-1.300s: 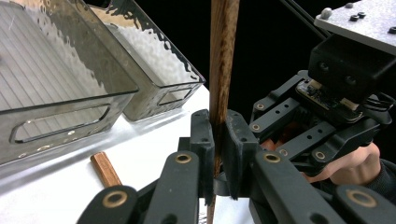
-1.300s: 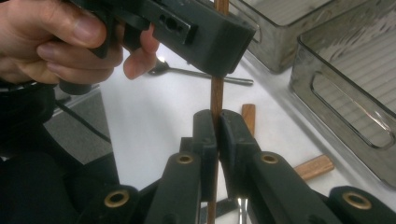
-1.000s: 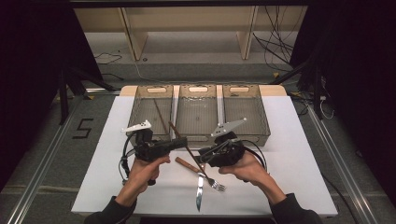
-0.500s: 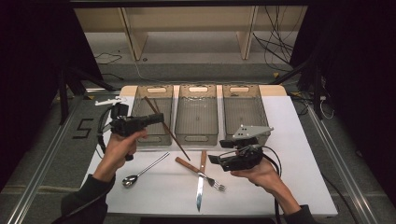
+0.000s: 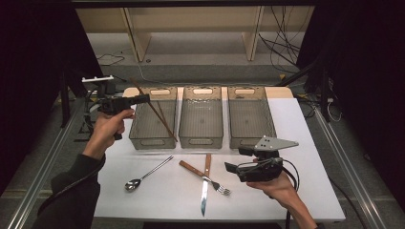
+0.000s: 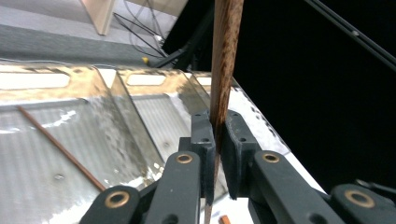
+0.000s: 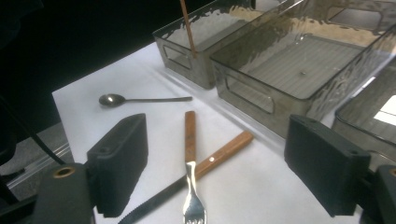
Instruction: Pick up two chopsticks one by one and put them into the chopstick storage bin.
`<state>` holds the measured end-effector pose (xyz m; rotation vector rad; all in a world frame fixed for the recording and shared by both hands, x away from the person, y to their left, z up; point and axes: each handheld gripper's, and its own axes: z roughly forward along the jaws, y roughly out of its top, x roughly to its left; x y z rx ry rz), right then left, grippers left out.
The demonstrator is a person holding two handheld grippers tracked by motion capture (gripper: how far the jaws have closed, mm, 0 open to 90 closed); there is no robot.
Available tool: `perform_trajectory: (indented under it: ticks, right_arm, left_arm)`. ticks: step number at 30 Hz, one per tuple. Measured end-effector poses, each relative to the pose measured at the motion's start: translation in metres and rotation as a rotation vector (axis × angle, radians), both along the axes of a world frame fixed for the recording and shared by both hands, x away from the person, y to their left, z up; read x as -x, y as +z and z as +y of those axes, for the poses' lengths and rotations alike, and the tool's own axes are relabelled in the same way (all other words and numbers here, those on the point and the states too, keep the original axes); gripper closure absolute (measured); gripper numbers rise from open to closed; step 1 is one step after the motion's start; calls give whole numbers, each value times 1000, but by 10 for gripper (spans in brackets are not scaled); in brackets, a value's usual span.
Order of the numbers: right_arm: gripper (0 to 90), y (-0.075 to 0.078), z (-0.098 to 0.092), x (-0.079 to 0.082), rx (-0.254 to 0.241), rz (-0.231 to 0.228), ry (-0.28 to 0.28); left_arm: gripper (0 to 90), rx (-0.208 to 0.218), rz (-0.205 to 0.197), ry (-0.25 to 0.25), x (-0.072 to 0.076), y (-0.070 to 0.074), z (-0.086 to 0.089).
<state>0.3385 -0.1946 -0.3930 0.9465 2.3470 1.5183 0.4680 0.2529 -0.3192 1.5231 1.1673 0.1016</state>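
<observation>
My left gripper (image 5: 142, 98) is raised at the table's far left and shut on a brown wooden chopstick (image 5: 157, 117), which slants down over the left bin (image 5: 138, 136). In the left gripper view the jaws (image 6: 215, 140) pinch that chopstick (image 6: 226, 46) upright. A second chopstick (image 6: 60, 149) lies inside the bin. My right gripper (image 5: 234, 160) hovers low at the front right. Its jaws have just been opening and stand wide with nothing between them (image 7: 222, 168). Ahead of it lie a wooden-handled fork (image 7: 189, 135) and knife (image 7: 226, 149), crossed.
Three clear grey bins stand in a row at the back; the middle bin (image 5: 200, 140) and the right bin (image 5: 250, 143) hold nothing. A metal spoon (image 5: 143, 176) lies front left on the white table (image 5: 305, 191). Knife (image 5: 205, 191) and fork (image 5: 191, 168) sit mid-front.
The left gripper has carried the chopstick from the table's middle up and to the far left. The right gripper has drawn back to the right and opened. The spoon is now uncovered.
</observation>
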Motion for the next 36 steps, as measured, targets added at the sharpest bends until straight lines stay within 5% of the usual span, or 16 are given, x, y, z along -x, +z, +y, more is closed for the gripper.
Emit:
perform_trajectory:
  ticks: [16,24,36]
  right_arm:
    - [178,-9,-22,15,0,-9,-37]
    - [174,-17,-26,17,1,1,-44]
    - [174,-23,-29,21,-18,-5,-57]
  left_arm:
    - [838,-66,87,95,-44,-2,13]
    - [838,-99,163,91,-59,-20,9]
    - [837,-125,204,67,-63,-36,-3]
